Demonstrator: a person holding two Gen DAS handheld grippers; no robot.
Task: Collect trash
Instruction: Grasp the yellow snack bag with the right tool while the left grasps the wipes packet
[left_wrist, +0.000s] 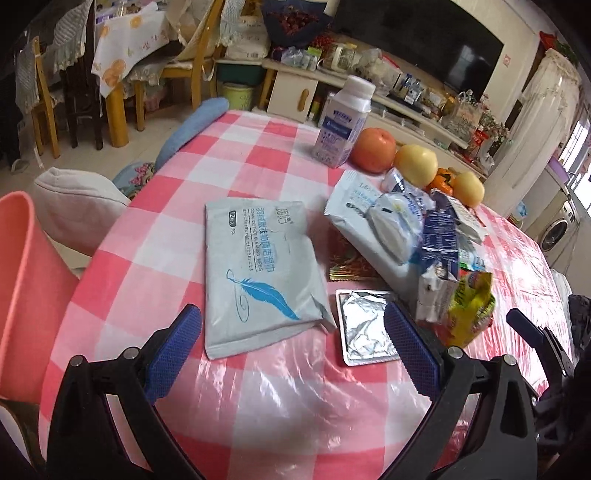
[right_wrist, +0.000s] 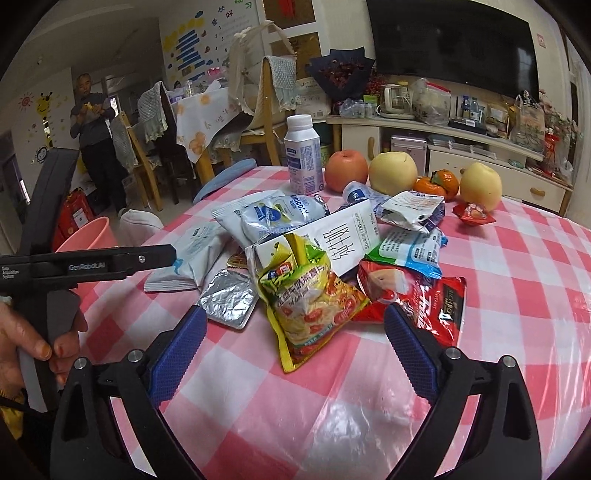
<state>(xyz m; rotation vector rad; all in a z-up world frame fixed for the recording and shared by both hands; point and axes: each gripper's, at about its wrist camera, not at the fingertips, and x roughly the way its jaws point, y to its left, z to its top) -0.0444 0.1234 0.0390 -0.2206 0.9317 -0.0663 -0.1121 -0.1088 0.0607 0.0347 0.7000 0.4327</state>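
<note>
Wipes pack (left_wrist: 260, 273) flat, long axis running away

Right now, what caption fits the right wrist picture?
Open right gripper hovers above a yellow snack bag amid wrappers on the checked table.

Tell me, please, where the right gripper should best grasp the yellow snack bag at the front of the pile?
Probably the yellow snack bag's flat lower corner, approached from the near side. That sealed end lies free on the tablecloth, pointing toward the open right gripper, while its upper end is tucked against the white carton.
</note>
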